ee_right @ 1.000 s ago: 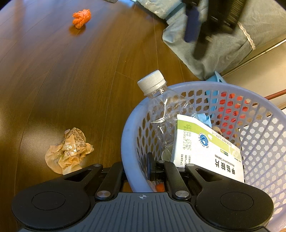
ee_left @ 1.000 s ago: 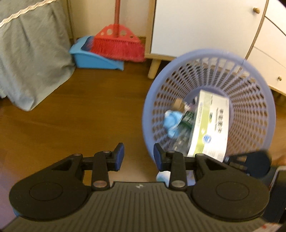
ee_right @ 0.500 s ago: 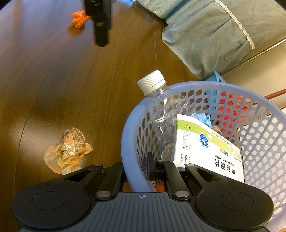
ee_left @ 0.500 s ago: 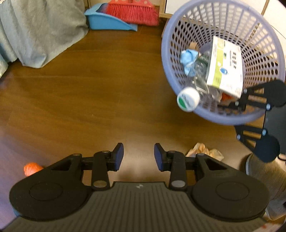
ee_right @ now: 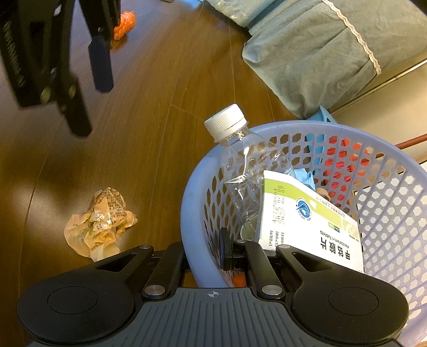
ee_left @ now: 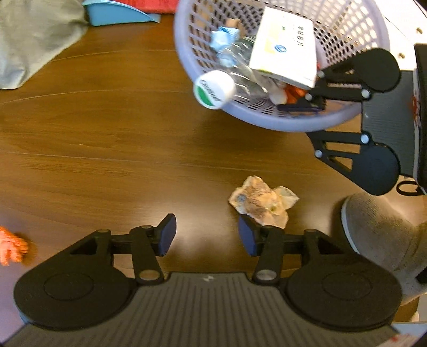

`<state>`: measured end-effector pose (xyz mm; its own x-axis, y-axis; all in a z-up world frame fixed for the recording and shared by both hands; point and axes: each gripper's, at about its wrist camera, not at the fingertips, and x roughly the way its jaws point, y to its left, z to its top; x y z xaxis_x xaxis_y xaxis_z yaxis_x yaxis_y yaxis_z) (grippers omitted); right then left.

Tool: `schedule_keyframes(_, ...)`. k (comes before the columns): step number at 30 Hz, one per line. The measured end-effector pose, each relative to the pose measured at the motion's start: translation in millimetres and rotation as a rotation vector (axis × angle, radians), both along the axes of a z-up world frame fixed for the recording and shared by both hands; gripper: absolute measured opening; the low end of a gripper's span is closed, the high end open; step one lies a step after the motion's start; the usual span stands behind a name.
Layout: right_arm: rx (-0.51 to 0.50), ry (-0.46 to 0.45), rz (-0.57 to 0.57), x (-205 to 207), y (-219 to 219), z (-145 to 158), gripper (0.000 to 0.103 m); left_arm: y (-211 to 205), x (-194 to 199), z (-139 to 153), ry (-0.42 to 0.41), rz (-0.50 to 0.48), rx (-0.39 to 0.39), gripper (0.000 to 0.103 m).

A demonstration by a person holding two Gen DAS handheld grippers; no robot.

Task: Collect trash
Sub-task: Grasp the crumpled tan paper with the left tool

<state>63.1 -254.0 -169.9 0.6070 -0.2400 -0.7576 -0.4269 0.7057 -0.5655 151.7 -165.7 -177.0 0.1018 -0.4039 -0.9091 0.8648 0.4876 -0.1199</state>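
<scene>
A lilac mesh basket (ee_right: 192, 200) hangs tilted over the wood floor, with my right gripper (ee_right: 202, 253) shut on its near rim, one finger inside and one outside. In it lie a clear plastic bottle (ee_right: 245, 165) with a white cap, a white-green tablet box (ee_right: 301, 219) and smaller scraps. A crumpled tan wrapper (ee_left: 263, 200) lies on the floor, just beyond my right fingertip (ee_left: 245, 235). My left gripper (ee_left: 206, 235) is open and holds nothing. An orange crumpled scrap (ee_left: 10, 248) lies at the far left. The basket (ee_left: 267, 120) and the right gripper (ee_left: 307, 120) show at upper right.
A grey-green bed cover (ee_right: 320, 48) hangs down to the floor at the back. A blue dustpan (ee_left: 120, 13) sits near it. A person's foot in a grey slipper (ee_left: 379, 235) stands right of the wrapper. The left gripper (ee_right: 90, 93) hovers at the right wrist view's upper left.
My left gripper has swung from facing the basket down toward the floor, and its jaws have spread wider. The wrapper now lies by its right finger. The right gripper holds the basket still.
</scene>
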Motion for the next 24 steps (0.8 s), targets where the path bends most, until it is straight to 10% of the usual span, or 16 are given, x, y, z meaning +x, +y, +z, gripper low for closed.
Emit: schedule_keyframes(24, -0.018, 0.016, 0.028, -5.7, -3.6, -3.9, 0.004, -55.3, 1.2, -47.0, 0.163, -0.100, -0.051, 0.030)
